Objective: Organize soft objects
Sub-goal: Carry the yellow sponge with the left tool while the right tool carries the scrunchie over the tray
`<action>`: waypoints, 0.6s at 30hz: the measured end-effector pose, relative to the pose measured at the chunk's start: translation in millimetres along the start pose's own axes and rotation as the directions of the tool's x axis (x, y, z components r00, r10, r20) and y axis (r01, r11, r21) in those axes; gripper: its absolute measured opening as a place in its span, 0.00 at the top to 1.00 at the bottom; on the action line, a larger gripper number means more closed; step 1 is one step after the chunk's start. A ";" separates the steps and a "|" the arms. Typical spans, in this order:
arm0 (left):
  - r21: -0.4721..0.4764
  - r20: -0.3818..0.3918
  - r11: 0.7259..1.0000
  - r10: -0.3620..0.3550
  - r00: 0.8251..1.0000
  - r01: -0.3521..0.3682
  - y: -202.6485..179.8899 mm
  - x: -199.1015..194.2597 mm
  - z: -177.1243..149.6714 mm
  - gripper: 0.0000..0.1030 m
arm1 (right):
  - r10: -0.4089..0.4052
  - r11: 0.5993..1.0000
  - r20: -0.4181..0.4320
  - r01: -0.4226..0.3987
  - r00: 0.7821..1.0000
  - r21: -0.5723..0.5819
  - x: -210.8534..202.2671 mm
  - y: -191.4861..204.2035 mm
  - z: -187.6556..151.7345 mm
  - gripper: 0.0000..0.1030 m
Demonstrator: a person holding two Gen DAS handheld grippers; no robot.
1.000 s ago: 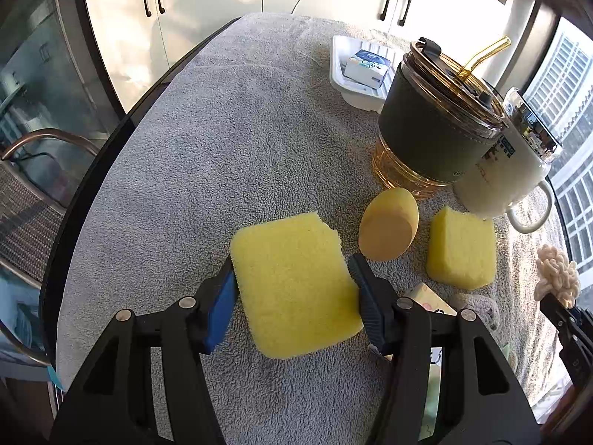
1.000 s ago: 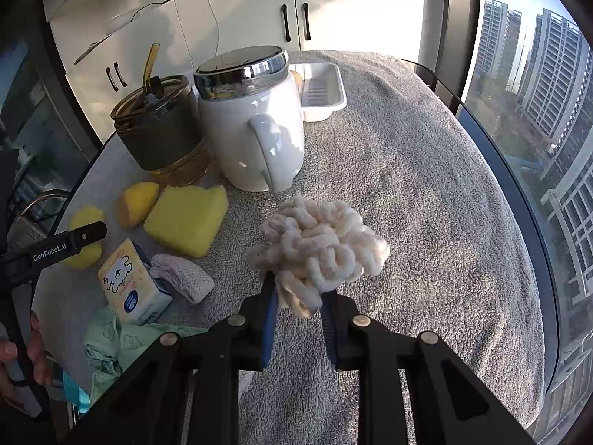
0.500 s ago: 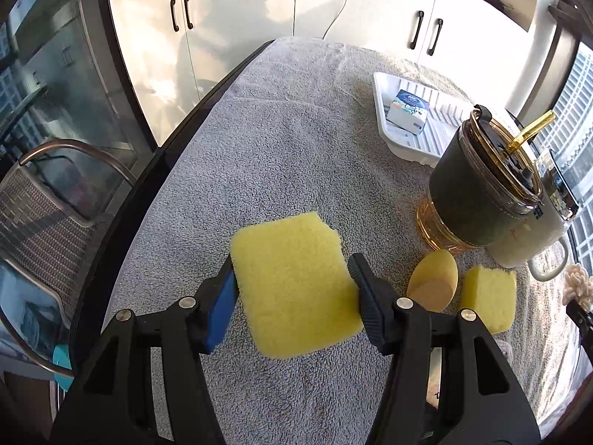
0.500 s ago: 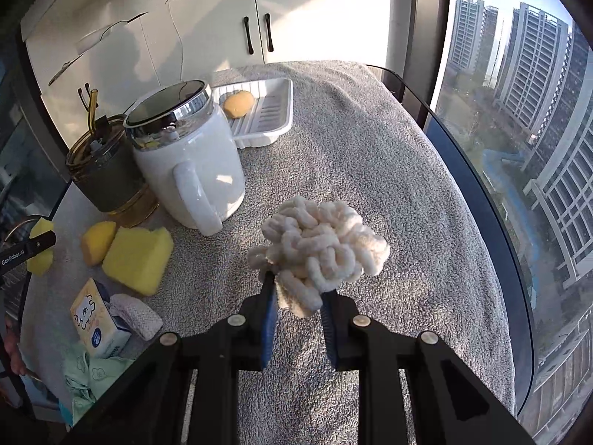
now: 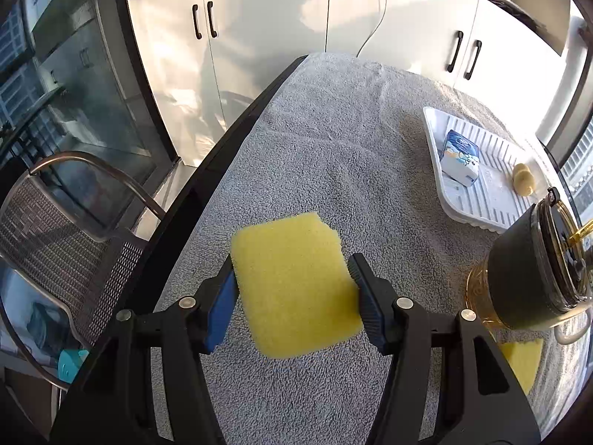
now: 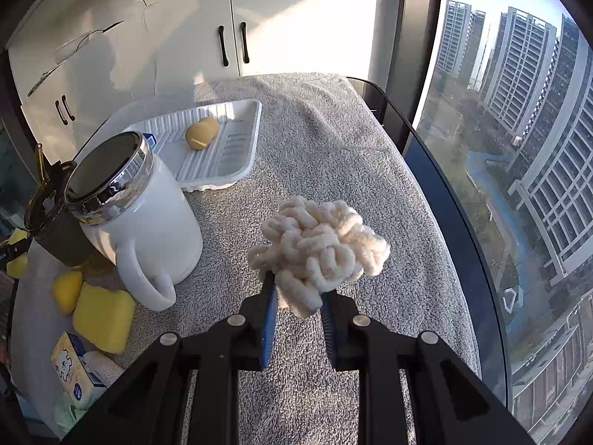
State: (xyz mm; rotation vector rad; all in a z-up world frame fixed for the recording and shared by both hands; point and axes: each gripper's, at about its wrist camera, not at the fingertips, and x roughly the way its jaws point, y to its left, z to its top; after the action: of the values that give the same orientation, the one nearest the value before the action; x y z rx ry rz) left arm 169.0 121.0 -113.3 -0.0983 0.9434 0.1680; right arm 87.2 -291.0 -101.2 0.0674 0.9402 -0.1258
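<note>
In the left wrist view, the left gripper (image 5: 292, 285) is clamped on a flat yellow sponge (image 5: 294, 283), held above the grey towel (image 5: 333, 141). The white ribbed tray (image 5: 489, 200) lies at 2 o'clock, its long axis running away from the fingers.

In the right wrist view, the right gripper (image 6: 298, 309) is closed on a cream knotted yarn ball (image 6: 318, 244). The tray (image 6: 222, 155) is at 11 o'clock and seems nearer to this hand.

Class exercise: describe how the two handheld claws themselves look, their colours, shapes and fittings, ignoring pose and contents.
Both the left claw and right claw have matte black, angular two-finger frames with triangular cut-outs, round silver pivot bolts, and ribbed blue pads lining the fingers. No cables, sleeves or markings show.
</note>
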 end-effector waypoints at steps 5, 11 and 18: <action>0.012 0.029 1.000 -0.001 1.000 0.001 -5.1 9.1 24.4 0.46 | -0.014 1.000 0.014 0.014 1.000 0.000 12.0 -2.7 23.5 0.77; 0.053 0.055 0.998 0.017 0.998 -0.020 -17.8 27.3 50.7 0.46 | -0.024 1.000 0.024 0.023 0.999 0.004 30.2 -4.4 53.4 0.77; 0.110 0.067 0.994 -0.002 0.998 -0.005 -40.0 46.3 74.6 0.46 | -0.012 1.000 0.017 0.012 1.000 0.010 49.4 -2.9 77.7 0.77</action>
State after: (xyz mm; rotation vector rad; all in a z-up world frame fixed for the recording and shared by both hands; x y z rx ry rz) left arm 262.5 98.1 -107.0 0.0099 0.8836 0.1194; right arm 177.9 -306.5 -95.5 0.0694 0.9233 -0.1421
